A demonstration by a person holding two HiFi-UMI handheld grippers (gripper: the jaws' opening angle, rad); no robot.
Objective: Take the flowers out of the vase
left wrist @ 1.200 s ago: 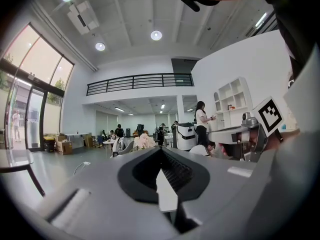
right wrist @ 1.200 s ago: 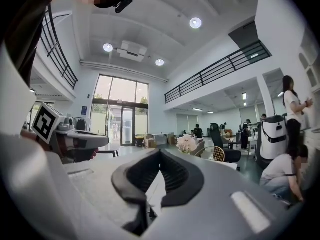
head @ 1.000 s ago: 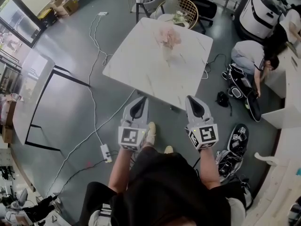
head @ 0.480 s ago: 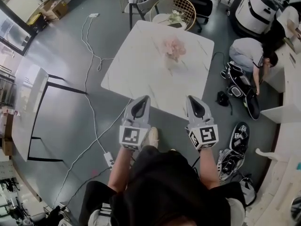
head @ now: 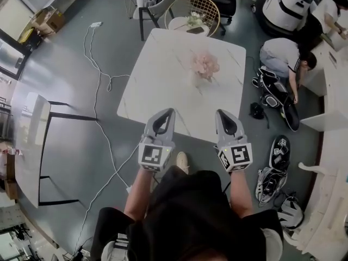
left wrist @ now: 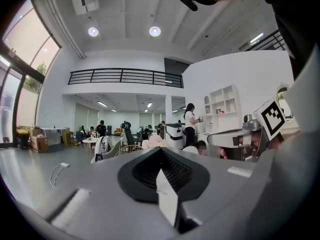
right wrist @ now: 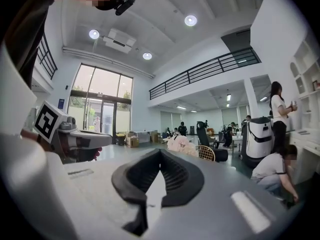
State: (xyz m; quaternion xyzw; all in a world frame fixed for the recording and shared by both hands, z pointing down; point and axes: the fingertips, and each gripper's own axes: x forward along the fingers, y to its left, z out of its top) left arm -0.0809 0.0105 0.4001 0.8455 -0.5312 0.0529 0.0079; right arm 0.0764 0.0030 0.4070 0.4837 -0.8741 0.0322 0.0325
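Observation:
A bunch of pale pink flowers stands in a small clear vase on the white marble table, toward its far right. Both grippers are held side by side in front of the person, just over the table's near edge and well short of the vase. The left gripper is shut and empty, and so is the right gripper. The flowers peek just above the closed tips in the left gripper view. In the right gripper view the flowers show a little right of the tips.
Behind the table stand a gold wire chair and a small round table. A person crouches at the right among bags and shoes. Cables trail over the grey floor at the left, past another white table.
The person has stepped toward the marble table with both shut grippers; their tips now reach over its near edge, and the flowers sit closer.

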